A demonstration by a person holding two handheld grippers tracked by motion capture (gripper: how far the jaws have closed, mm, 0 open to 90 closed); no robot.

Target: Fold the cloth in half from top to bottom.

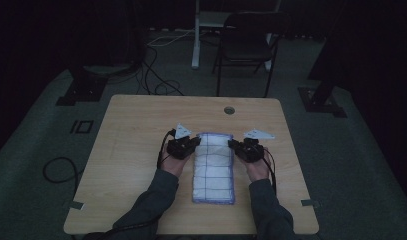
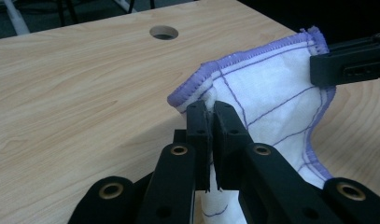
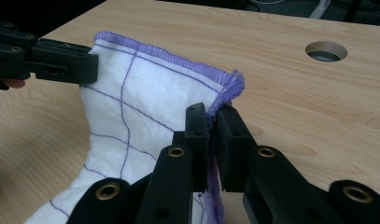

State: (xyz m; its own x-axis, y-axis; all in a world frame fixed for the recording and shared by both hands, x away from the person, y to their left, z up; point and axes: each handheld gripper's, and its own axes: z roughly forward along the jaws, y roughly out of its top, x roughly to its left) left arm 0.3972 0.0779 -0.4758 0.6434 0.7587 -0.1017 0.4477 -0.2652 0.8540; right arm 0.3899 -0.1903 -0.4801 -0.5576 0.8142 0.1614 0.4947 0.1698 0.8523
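A white cloth (image 1: 214,167) with purple grid lines and a purple stitched hem lay folded into a long strip near the middle of the wooden table (image 1: 136,150), its near end flat on the top and its far end lifted. The left gripper (image 2: 209,108) was clamped on the far left corner of the cloth, fabric bunched between its jaws. The right gripper (image 3: 213,113) was clamped on the far right corner, pinching the purple hem. The far edge hung stretched between them. A round hole (image 1: 229,110) sat in the table beyond the cloth. A dark chair (image 1: 247,42) stood behind the table.
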